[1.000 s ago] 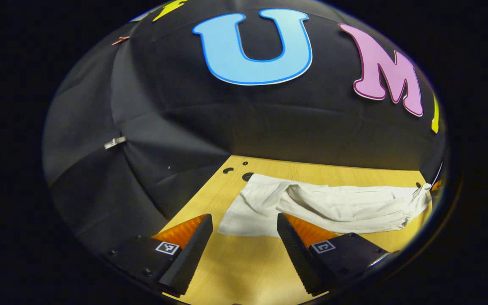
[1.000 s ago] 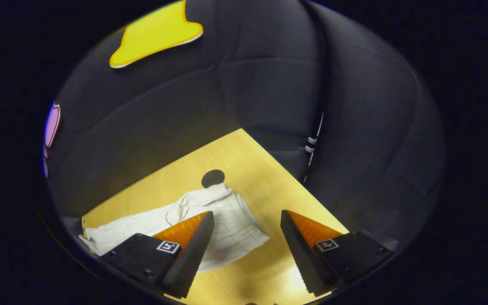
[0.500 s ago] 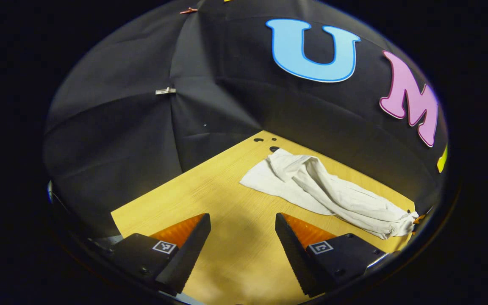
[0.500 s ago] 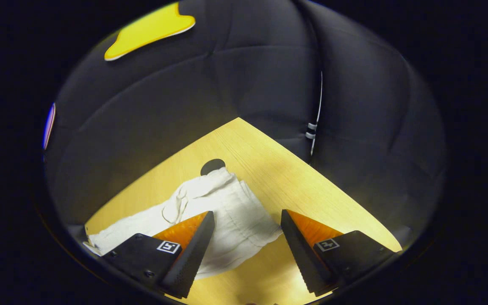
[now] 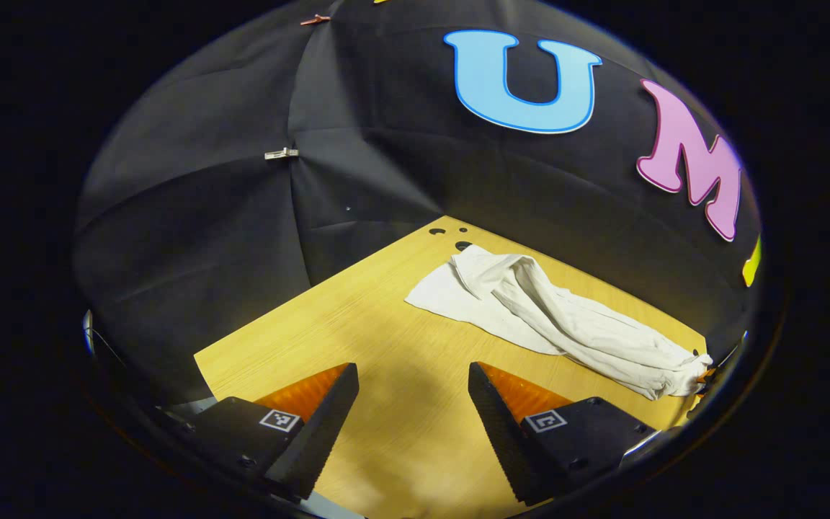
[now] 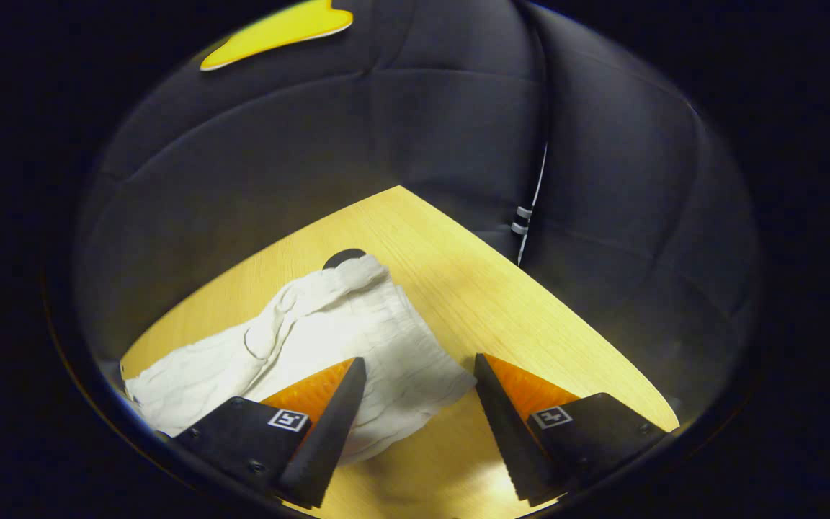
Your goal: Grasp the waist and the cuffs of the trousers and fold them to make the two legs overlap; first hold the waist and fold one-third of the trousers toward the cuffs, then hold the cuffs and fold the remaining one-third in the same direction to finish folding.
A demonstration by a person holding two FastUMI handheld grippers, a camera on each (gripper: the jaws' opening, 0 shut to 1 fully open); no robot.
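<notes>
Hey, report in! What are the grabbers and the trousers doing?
Left gripper open, off the trousers. Right gripper open over waist end. Nothing blocking.

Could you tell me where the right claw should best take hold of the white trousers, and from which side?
Grip the gathered waist edge of the trousers that lies between the open right claw fingers. Come down from above at the near corner: the fabric there lies flat on the table, so pinch its free edge.

Both tools look alike: the left gripper (image 5: 413, 404) and right gripper (image 6: 415, 400) each carry two wedge-shaped fingers with sawtooth inner edges, on dark bodies bearing small square black-and-white markers and round screws.
</notes>
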